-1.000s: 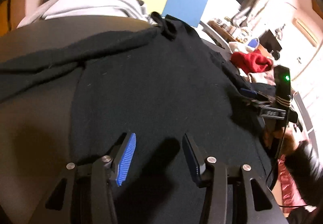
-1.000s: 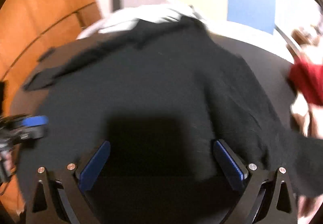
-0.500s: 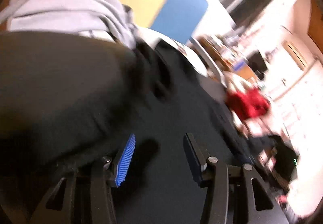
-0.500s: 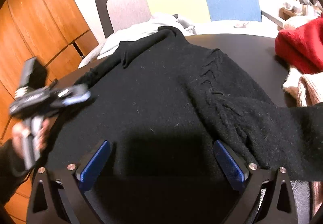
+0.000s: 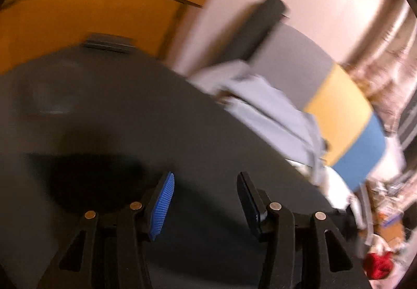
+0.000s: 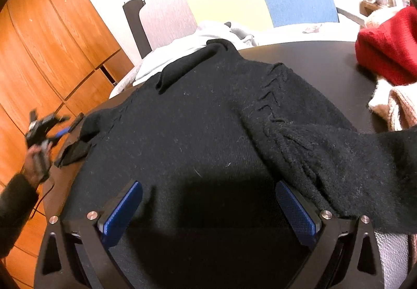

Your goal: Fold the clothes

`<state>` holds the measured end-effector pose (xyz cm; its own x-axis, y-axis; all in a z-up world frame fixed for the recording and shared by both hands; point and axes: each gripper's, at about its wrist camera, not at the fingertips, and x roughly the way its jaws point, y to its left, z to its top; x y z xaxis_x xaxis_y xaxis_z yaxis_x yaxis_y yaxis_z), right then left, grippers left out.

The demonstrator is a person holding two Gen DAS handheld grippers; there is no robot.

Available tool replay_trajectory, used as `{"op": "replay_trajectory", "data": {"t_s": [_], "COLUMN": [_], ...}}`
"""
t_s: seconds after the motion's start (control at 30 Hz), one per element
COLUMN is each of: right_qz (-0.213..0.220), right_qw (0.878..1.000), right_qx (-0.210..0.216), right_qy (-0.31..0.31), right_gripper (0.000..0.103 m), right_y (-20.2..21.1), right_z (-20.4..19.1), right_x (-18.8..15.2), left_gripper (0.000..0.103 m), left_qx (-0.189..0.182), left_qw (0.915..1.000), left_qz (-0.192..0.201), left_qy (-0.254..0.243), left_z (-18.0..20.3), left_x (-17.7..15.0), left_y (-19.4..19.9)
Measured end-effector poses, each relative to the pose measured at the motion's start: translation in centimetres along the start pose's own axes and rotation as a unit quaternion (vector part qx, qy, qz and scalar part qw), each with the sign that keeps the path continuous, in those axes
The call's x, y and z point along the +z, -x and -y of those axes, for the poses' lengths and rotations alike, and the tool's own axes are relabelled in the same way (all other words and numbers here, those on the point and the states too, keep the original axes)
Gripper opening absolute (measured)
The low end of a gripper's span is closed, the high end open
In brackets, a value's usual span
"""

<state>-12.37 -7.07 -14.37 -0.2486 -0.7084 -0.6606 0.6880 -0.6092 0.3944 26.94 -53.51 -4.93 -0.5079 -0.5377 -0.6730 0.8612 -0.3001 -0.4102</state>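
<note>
Sweater (image 6: 208, 132) lies spread flat on table (image 6: 307, 54); both grippers (image 5: 206, 200) (image 6: 208, 208) wide, empty. Grip an outer edge cleanly, fold inward.

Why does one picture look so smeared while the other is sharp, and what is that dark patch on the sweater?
Left wrist view: motion blur smears the table and the grey garment. Right wrist view: sharp, fisheye-bent edges, the wall washed out by glare; the patch on the black sweater is shadow in front of the open right gripper.

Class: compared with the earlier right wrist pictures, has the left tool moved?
Yes. The left tool has swung off the black sweater toward the wooden cabinet beyond the table's left edge.
</note>
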Motion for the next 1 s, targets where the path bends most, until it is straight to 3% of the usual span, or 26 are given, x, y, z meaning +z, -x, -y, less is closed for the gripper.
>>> {"op": "replay_trajectory", "data": {"t_s": [0.13,0.23,0.37,0.5,0.63,0.7,1.0], "right_qz": [-0.001,-0.004,-0.011,-0.019,-0.022,-0.021,-0.006], "right_qw": [1.0,1.0,0.999,0.998,0.997,0.997,1.0], "right_qx": [-0.001,-0.008,-0.024,-0.046,-0.057,-0.055,-0.021], "right_qy": [0.001,0.006,0.018,0.034,0.041,0.04,0.014], "right_gripper": [0.103,0.103,0.103,0.103,0.103,0.103,0.103], "right_y": [-0.1,-0.2,-0.5,-1.0,-1.3,-1.3,-0.6], "right_z": [-0.1,-0.3,-0.7,-1.3,-1.6,-1.5,-0.3], "right_x": [0.1,0.1,0.2,0.3,0.3,0.4,0.4], "left_gripper": [0.051,0.051,0.051,0.051,0.052,0.053,0.053], "left_qx": [0.07,0.075,0.052,0.038,0.089,0.099,0.149], "left_qw": [0.9973,0.997,0.9963,0.9868,0.9676,0.9637,0.9495], "left_qz": [-0.01,-0.016,-0.018,-0.049,-0.103,-0.109,-0.208], "left_qy": [0.019,0.009,-0.066,-0.15,-0.213,-0.222,-0.181], "left_z": [-6.8,-8.6,-5.8,-1.0,1.5,1.7,-2.9], "left_x": [-1.3,-2.2,-2.2,-2.1,-3.4,-4.0,-6.6], "left_y": [2.3,2.6,1.4,-1.8,-5.1,-4.5,1.6]}}
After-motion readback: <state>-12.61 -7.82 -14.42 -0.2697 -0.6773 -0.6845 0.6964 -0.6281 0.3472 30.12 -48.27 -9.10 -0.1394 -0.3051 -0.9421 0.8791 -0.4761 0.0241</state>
